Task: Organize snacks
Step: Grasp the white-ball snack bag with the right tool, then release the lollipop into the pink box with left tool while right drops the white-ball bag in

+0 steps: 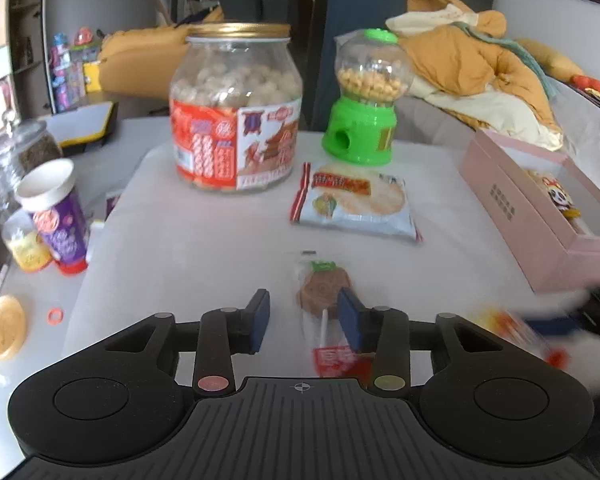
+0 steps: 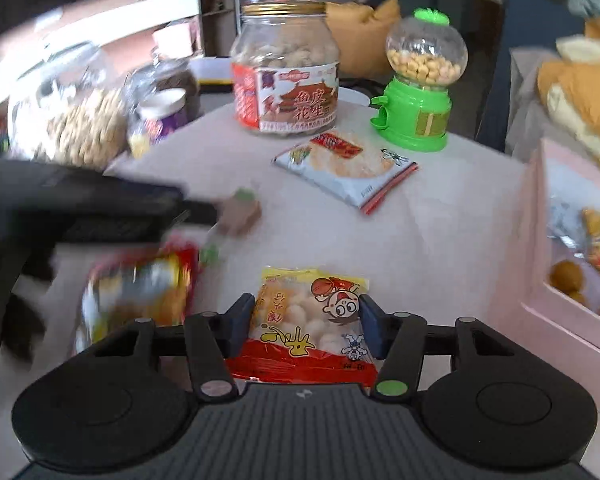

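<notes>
My left gripper (image 1: 304, 316) is open, its jaws either side of a brown lollipop in clear wrap (image 1: 324, 292) lying on the white table. My right gripper (image 2: 306, 320) is open around a yellow and red snack packet (image 2: 308, 320) on the table; the pads stand at its edges. A rice cracker packet (image 1: 354, 204) lies further back; it also shows in the right wrist view (image 2: 346, 164). A pink box (image 1: 540, 216) with snacks inside stands at the right. The left gripper shows blurred in the right wrist view (image 2: 100, 208).
A big peanut jar with a gold lid (image 1: 236, 108) and a green candy dispenser (image 1: 364, 96) stand at the back. A purple cup (image 1: 58, 216), glass jars (image 1: 16, 156) and a yellow lid (image 1: 2, 332) crowd the left edge. Another blurred snack packet (image 2: 140, 292) lies left of my right gripper.
</notes>
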`<state>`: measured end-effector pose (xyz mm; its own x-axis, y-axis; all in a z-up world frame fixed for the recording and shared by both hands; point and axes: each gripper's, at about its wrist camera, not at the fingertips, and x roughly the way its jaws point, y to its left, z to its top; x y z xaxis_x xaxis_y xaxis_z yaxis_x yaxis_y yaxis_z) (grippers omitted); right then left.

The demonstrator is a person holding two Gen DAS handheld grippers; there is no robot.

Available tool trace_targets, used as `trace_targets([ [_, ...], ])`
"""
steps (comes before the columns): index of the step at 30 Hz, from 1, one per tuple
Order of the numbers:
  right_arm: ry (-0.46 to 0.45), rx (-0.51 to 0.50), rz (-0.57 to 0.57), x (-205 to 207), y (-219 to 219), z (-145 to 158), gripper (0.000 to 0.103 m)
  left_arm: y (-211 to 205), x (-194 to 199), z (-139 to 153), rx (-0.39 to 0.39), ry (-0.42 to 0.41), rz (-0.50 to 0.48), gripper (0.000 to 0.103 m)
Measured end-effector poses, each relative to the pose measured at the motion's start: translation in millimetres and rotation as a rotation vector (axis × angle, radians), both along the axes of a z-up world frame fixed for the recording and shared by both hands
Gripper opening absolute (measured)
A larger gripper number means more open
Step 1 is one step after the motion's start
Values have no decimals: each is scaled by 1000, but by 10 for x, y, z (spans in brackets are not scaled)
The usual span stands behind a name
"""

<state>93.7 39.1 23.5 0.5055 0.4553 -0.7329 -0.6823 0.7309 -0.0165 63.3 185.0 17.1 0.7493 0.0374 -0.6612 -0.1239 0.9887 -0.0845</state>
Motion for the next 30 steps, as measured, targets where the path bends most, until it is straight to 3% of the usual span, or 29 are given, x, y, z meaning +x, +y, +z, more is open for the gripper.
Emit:
trace_targets([
  [5, -19, -15, 2, -280, -567, 1, 55, -124, 214, -16, -5, 45, -48, 49],
  [7, -42, -18, -40, -297, -787, -4, 55, -234, 259, -35, 31, 55, -71, 59],
  [9, -72, -22, -102, -297, -1020, -24, 55, -334, 282, -57, 84, 61, -85, 60],
  [11, -70, 3, -162, -259, -1235, -50, 57, -349, 287, -53, 88, 64, -84, 60],
  [14, -52, 64, -231, -191, -1471, -109, 69, -323, 290, -23, 73, 67, -78, 44],
  [17, -40, 113, -248, -156, -1568, -130, 73, -344, 257, 41, 37, 55, -83, 41],
  [21, -49, 97, -233, -181, -1535, -147, 79, -534, 151, 219, 36, -2, -117, 41],
  [26, -49, 89, -230, -191, -1511, -160, 83, -843, -19, 446, 12, -67, -204, 41],
  [30, -51, 85, -232, -199, -1515, -166, 85, -1069, -197, 482, -46, -67, -272, 41],
])
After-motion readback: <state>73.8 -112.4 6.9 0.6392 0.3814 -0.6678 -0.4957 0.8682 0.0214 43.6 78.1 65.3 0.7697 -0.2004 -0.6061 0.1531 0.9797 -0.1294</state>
